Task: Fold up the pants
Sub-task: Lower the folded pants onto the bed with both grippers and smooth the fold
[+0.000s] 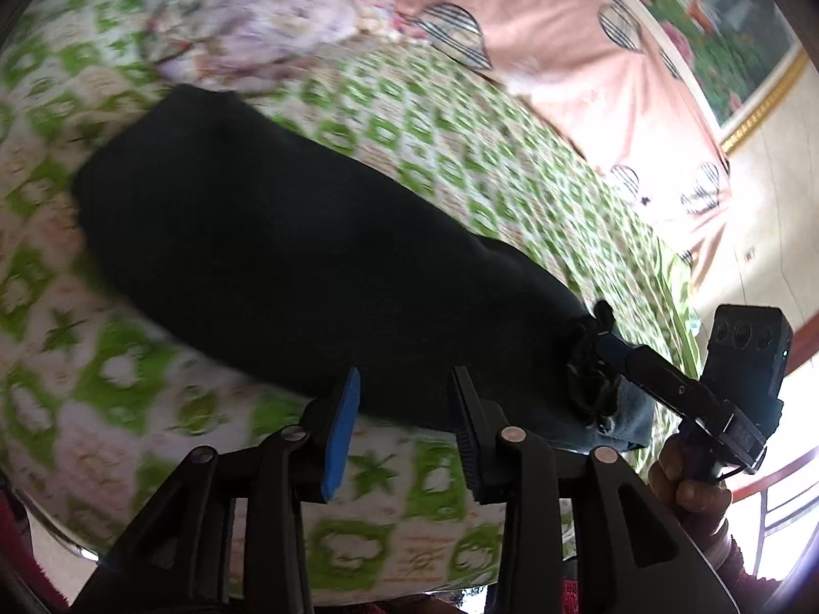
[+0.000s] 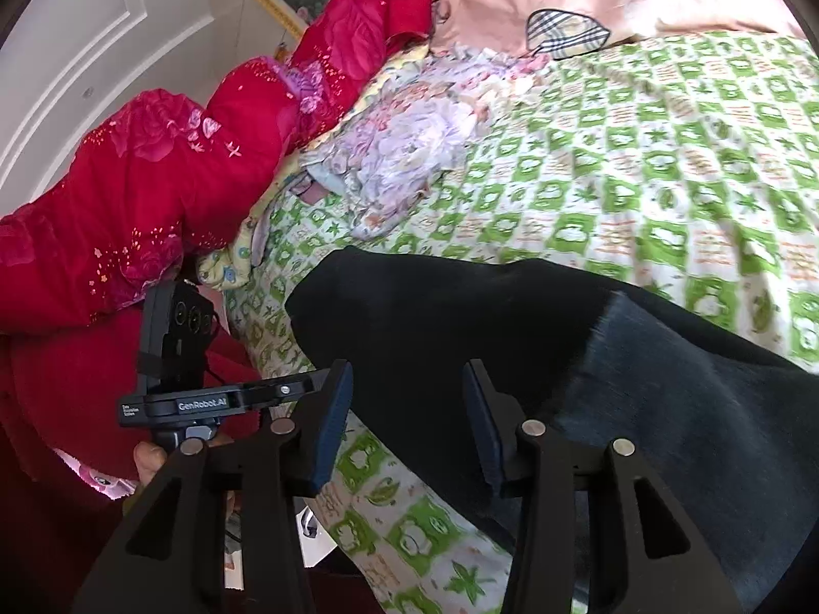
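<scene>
Black pants [image 1: 286, 256] lie folded lengthwise on a green-and-white patterned bedsheet [image 1: 435, 153]. In the left wrist view my left gripper [image 1: 404, 394] is open, its fingertips at the near edge of the pants. The right gripper [image 1: 609, 348] shows at the right, at the bunched end of the pants with dark cloth around its tips. In the right wrist view my right gripper [image 2: 409, 399] stands with jaws apart over the black pants [image 2: 512, 348]. The left gripper's body [image 2: 215, 399] shows at the left.
A red floral quilt [image 2: 179, 163] lies along the bed's left side. A pale floral cloth heap [image 2: 404, 143] sits beyond the pants. A pink pillow [image 1: 563, 51] lies at the head. The bed's near edge [image 1: 409, 583] runs below my left gripper.
</scene>
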`<action>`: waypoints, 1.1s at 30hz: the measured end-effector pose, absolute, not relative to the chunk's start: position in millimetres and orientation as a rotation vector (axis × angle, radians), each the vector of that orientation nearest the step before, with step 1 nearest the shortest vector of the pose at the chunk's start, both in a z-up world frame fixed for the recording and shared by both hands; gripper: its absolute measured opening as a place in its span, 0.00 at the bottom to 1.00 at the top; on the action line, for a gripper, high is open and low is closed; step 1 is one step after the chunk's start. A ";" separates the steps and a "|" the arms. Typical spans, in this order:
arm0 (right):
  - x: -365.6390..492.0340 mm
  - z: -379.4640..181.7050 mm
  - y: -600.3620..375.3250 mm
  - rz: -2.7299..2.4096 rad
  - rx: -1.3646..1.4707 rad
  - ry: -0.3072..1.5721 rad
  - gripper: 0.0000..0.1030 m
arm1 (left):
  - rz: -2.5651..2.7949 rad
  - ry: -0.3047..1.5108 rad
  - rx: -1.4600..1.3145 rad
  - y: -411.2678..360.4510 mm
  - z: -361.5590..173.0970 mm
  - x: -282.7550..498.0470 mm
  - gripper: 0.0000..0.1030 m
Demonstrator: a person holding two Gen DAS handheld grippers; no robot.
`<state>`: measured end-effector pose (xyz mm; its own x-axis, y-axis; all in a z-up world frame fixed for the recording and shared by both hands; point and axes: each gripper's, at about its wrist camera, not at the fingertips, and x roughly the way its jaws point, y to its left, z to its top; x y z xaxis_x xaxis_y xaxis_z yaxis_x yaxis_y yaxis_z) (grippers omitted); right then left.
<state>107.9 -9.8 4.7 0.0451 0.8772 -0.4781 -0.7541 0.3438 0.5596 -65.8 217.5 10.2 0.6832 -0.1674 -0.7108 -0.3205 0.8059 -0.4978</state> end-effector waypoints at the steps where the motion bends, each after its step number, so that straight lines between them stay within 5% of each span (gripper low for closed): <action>1: 107.8 5.0 -5.3 1.263 0.164 0.873 0.45 | 0.108 0.822 -0.649 221.3 11.0 -70.0 0.38; 33: 138.7 20.9 164.4 1.430 -0.105 0.915 0.48 | 0.375 0.761 -0.887 324.2 -13.0 -98.6 0.44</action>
<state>138.7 164.4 20.9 -0.1251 0.7961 -0.5921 -0.8713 0.1973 0.4494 -98.6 324.2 -13.0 0.6832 -0.0095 -0.7302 -0.5847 0.5920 -0.5547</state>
